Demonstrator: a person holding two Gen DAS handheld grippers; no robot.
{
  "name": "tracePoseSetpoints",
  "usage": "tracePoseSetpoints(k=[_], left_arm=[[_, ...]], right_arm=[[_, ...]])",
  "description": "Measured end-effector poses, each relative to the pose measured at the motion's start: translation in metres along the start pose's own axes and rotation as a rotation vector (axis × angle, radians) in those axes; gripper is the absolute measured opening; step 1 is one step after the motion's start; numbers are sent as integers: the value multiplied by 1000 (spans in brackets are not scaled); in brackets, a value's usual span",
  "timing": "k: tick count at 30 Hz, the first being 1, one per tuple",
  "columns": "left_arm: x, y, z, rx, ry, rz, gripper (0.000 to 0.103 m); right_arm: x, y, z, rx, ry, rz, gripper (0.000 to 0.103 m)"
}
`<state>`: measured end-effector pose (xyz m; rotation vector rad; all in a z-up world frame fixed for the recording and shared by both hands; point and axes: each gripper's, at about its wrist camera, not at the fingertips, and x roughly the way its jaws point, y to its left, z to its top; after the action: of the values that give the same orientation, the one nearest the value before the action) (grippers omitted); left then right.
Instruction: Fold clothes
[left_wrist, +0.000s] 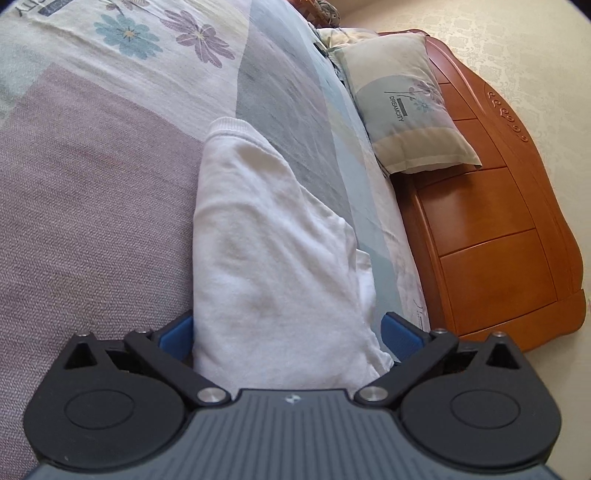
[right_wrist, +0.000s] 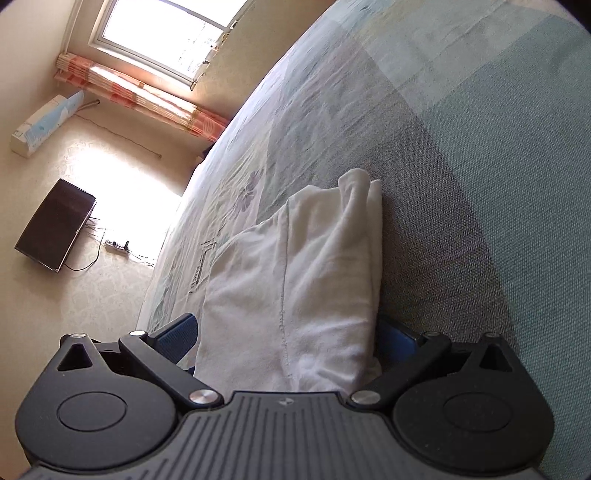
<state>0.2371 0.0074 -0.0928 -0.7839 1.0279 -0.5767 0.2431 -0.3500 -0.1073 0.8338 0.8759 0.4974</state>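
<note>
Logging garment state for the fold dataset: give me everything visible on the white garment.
The white garment looks like soft cotton knit, wrinkled and bunched in layers. A ribbed hem or cuff shows at its far end in the left wrist view; a stitched seam runs along it in the right wrist view. It lies between the blue pads of both the left gripper and right gripper; a firm clamp is unclear. Beyond it spreads the patterned bedspread.

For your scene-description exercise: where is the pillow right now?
In the left wrist view, the pillow sits upper right, at the head of the bed against the wooden headboard, beyond the white garment.
</note>
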Motion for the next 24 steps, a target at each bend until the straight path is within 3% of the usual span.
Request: tracePoseSetpoints(k=[9, 16, 24], left_arm=[[22, -5, 22, 10, 9, 21, 102], [11, 5, 16, 8, 86, -65, 102], [33, -12, 28, 31, 110, -4, 102]], right_arm=[[19, 8, 14, 40, 26, -28, 103], [15, 6, 6, 37, 53, 9, 103], [30, 6, 26, 79, 79, 9, 103]])
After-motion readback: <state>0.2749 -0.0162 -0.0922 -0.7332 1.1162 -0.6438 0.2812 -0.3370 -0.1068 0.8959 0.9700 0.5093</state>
